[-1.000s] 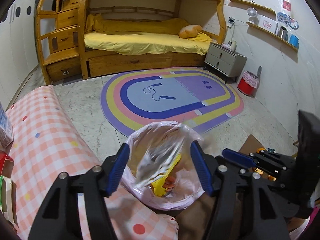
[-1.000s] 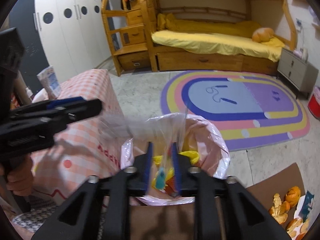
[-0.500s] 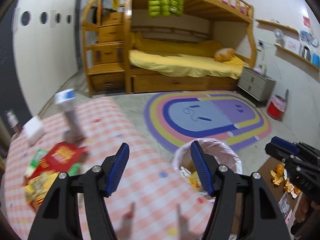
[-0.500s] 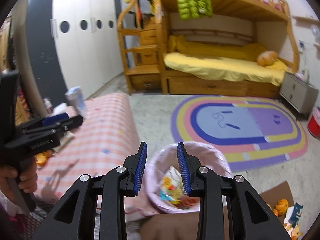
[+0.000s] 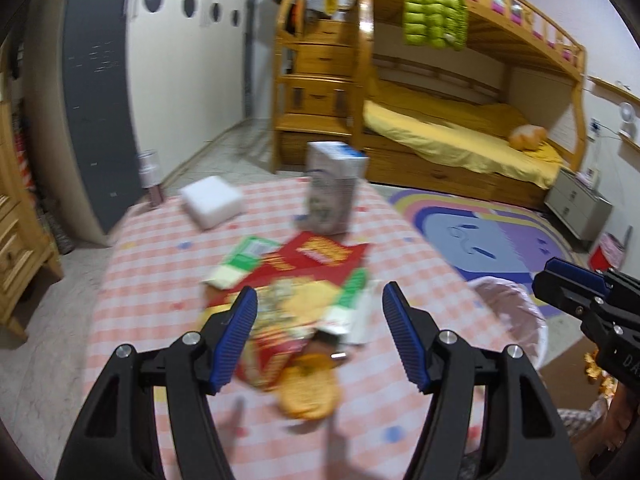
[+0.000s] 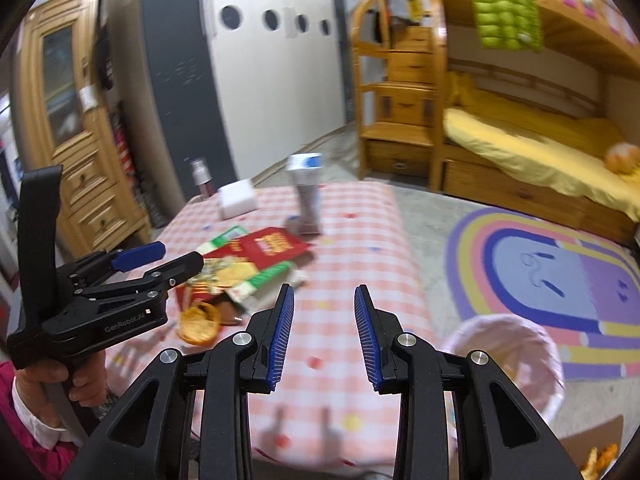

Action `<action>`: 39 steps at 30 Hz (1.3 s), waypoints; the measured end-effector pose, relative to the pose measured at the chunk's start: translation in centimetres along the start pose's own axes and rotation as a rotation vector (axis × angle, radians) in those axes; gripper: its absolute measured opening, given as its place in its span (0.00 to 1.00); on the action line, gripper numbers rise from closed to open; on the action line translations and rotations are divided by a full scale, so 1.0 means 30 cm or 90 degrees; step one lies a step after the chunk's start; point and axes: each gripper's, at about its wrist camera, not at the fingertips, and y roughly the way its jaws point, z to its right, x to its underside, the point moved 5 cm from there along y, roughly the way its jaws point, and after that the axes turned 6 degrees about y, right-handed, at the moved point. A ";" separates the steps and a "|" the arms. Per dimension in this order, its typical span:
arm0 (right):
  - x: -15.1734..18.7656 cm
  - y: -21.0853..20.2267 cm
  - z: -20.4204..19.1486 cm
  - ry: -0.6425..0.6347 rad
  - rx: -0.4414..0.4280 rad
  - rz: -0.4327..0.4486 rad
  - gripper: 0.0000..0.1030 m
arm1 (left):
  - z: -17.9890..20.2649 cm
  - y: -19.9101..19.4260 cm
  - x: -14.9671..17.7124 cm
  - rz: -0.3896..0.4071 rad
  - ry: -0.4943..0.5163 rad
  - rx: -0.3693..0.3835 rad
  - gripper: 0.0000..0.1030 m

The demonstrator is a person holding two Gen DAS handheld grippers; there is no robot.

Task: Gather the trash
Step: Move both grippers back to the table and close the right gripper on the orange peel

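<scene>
A pile of trash lies on the pink checked table [image 5: 168,264]: a red flat box [image 5: 316,256], green and white wrappers [image 5: 244,256], yellow snack packets [image 5: 280,320] and an orange peel [image 5: 308,396]. My left gripper [image 5: 320,336] is open and empty, hovering just above the pile. It also shows in the right wrist view [image 6: 160,256]. My right gripper [image 6: 324,332] is open and empty over the table's near right part. The bin with a pink bag [image 6: 508,364] stands on the floor right of the table.
A milk carton [image 5: 332,192] stands upright and a white box [image 5: 212,200] lies at the table's far end. A small bottle [image 6: 200,180] stands behind it. A cardboard sheet with orange peels [image 6: 600,452] lies on the floor. A rainbow rug [image 6: 560,264] and a bunk bed [image 5: 460,132] are beyond.
Both grippers have swung left from over the bin to the table. The right gripper let a clear wrapper go into the bin and opened. The left gripper now hangs over the trash pile.
</scene>
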 end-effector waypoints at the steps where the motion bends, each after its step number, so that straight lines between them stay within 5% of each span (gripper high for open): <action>1: -0.004 0.030 -0.023 -0.008 -0.008 -0.006 0.34 | -0.023 -0.001 0.003 -0.002 -0.004 -0.006 0.64; 11: -0.059 0.217 -0.119 -0.043 -0.043 -0.005 0.38 | -0.220 0.062 0.083 -0.046 -0.017 -0.023 0.80; 20: -0.042 0.242 -0.068 -0.017 -0.032 -0.008 0.43 | -0.200 0.154 0.131 -0.098 0.001 -0.009 0.91; 28: 0.029 0.237 -0.173 -0.090 -0.085 -0.048 0.42 | -0.267 0.057 0.105 -0.041 -0.044 -0.117 0.91; 35: 0.141 0.278 -0.338 -0.175 -0.150 -0.128 0.42 | -0.321 -0.018 0.134 -0.027 -0.066 -0.142 0.91; 39: 0.181 0.286 -0.383 -0.202 -0.156 -0.142 0.73 | -0.346 -0.030 0.141 -0.026 -0.076 -0.138 0.91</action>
